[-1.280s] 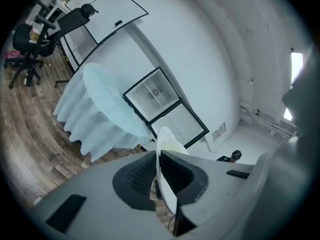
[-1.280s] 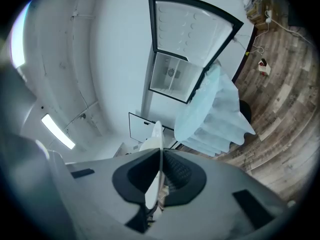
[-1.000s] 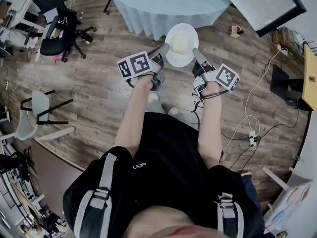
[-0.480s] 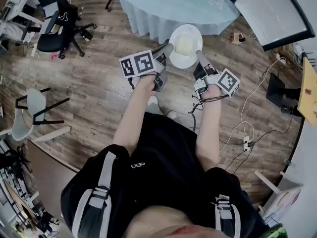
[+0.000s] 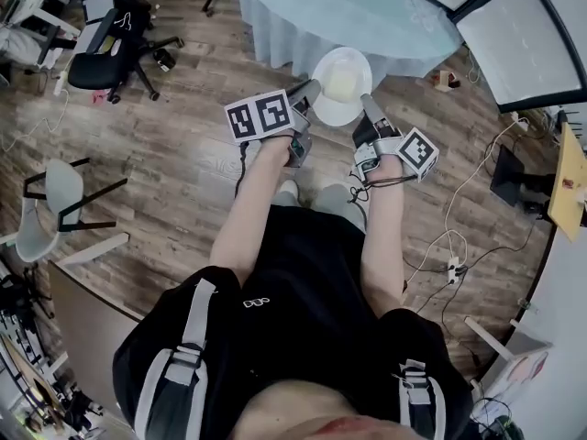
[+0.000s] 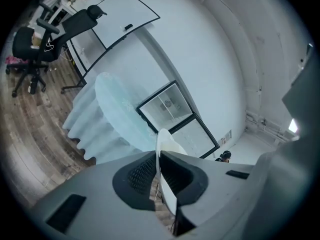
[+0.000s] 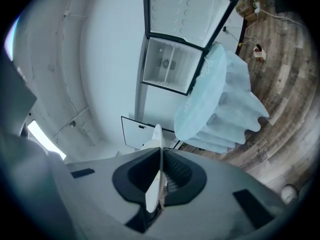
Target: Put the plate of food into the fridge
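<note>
Left tongs [image 6: 159, 159], right tongs [image 7: 161, 159]: plate [image 6: 164, 139] edge-on

— What's different from a second ago?
— The person has walked toward 12 o'clock. The round table [image 5: 367, 7] now reaches lower in the head view, and the plate [image 5: 341, 110], which sat just at the hem of its cloth, now overlaps it.
— Anything else?
— The power strip [image 5: 449, 269] has slid toward 6 o'clock, and a second shoe [image 5: 335, 195] shows fully.
</note>
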`<state>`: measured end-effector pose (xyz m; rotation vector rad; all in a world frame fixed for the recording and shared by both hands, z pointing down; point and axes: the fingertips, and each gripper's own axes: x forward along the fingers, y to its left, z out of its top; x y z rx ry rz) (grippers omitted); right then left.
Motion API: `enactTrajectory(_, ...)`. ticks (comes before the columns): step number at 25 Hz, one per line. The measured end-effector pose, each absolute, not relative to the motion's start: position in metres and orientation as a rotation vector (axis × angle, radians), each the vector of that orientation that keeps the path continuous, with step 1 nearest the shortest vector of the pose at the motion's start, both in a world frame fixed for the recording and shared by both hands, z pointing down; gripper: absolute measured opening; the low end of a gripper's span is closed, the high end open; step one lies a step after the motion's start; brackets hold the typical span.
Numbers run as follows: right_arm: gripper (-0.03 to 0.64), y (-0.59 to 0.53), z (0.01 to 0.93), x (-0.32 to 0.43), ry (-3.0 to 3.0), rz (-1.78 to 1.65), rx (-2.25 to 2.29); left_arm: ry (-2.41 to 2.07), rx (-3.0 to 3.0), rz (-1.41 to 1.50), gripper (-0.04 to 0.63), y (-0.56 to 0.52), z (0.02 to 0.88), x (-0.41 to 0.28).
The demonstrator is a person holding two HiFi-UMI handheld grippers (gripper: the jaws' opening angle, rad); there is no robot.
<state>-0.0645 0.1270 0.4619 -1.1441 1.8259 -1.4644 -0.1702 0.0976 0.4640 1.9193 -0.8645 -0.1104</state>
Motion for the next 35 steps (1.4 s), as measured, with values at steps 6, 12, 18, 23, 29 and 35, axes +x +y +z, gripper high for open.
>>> enactTrajectory(6,0.014,0.121,0.473,-0.061,1.804,-1.472,-1.208,-0.823,1.885,-0.103,0.028,0.087,0.477,-0.167)
enactTrajectory(12,0.014,0.113,0.486,-0.028,1.77,-1.48,-1.234,-0.782,1.874,-0.101,0.025,0.073,0.488,-0.131)
enactTrajectory(18,0.014,0.084,0.498,-0.007,1.791,-1.502,-1.188,-0.83,1.848,-0.109,0.025,0.051,0.5,-0.11)
enactTrajectory(23,0.015,0.057,0.509,0.0,1.787,-1.552,-1.151,-0.87,1.823,-0.09,0.025,0.022,0.505,-0.104)
enactTrajectory(29,0.015,0.018,0.499,0.069,1.812,-1.483,-1.203,-0.82,1.846,-0.056,0.028,-0.017,0.5,-0.036)
enactTrajectory(35,0.015,-0.013,0.477,0.157,1.811,-1.377,-1.284,-0.736,1.9,-0.054,0.029,-0.055,0.479,0.053)
